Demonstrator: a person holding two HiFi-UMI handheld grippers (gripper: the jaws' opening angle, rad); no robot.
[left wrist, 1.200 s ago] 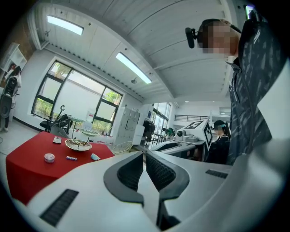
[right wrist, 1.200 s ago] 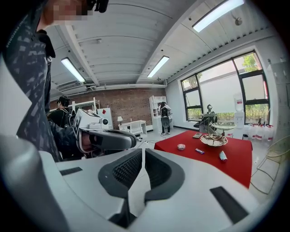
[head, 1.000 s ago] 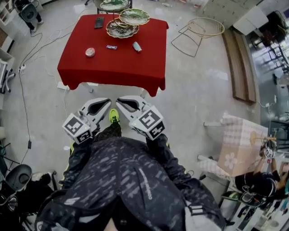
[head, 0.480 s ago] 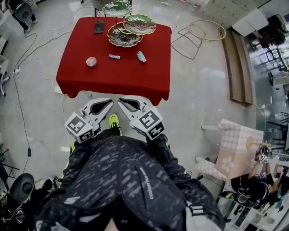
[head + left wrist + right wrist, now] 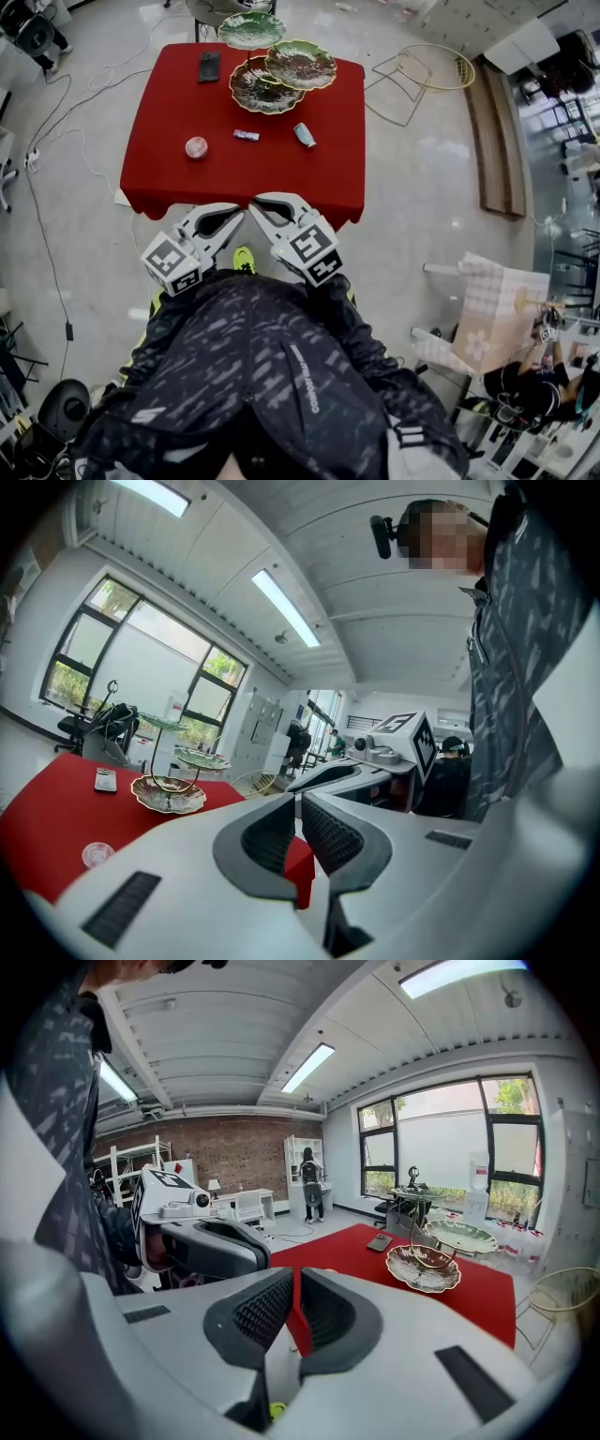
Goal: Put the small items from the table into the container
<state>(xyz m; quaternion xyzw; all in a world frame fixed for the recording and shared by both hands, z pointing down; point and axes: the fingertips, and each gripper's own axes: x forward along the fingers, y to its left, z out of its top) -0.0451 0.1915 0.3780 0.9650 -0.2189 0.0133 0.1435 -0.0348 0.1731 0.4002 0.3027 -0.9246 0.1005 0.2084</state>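
A red-clothed table [image 5: 169, 178] stands ahead of me. On it lie a small round item [image 5: 196, 147], a wrapped candy [image 5: 247, 135] and a small pale tube [image 5: 305, 135]. At the table's far side are a tiered stand of leaf-shaped dishes [image 5: 272, 73] and a dark phone [image 5: 208, 66]. My left gripper [image 5: 240, 210] and right gripper [image 5: 253, 202] are side by side at the table's near edge, both shut and empty. The left gripper view shows its jaws [image 5: 297, 799] closed, with the stand [image 5: 169, 794] beyond. The right gripper [image 5: 295, 1274] points over the cloth towards the stand [image 5: 427, 1267].
A wire hoop frame [image 5: 422, 70] and wooden planks [image 5: 492, 141] are on the floor to the right of the table. A checked-cloth table [image 5: 502, 309] and a person [image 5: 525, 380] are at the lower right. Cables [image 5: 56, 141] trail on the left.
The table has drawn nearer in the head view. Both grippers, earlier short of it over the floor, now reach its near edge. Their jaws stayed closed.
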